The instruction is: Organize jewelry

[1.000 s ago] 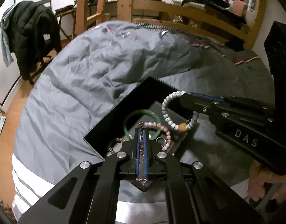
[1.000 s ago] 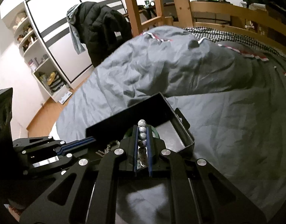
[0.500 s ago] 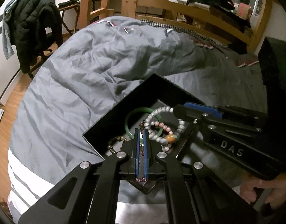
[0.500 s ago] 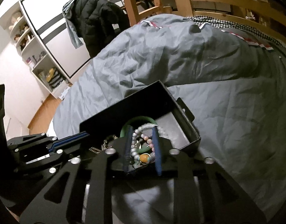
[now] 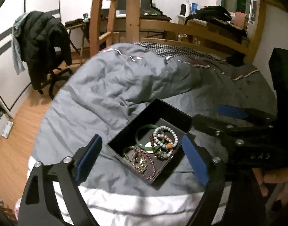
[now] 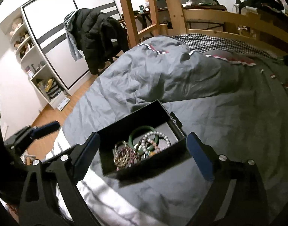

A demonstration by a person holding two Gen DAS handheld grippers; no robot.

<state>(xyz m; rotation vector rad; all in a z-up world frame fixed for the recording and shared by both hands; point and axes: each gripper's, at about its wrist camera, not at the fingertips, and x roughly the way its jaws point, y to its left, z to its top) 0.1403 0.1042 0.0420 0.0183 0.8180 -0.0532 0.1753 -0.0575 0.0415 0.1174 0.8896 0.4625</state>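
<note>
Both the left gripper (image 5: pixel 142 154) and right gripper (image 6: pixel 142 154) are opening, nothing pinched. Bracelets (image 5: pixel 163 139) tangle in the black box (image 6: pixel 132 120), its near wall hiding some.

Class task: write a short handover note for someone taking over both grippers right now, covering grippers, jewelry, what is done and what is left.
Left gripper: jaws opening, nothing between the pads.
Right gripper: jaws opening, also empty.
Black box sits on the grey bedcover. Inside lie a green bangle, a pale bead bracelet, a pink bead bracelet and a dark red bead strand, piled together.
Done: all visible jewelry is in the box.
Left: no loose pieces seen on the bed; check, then untangle the pile if needed.
</note>
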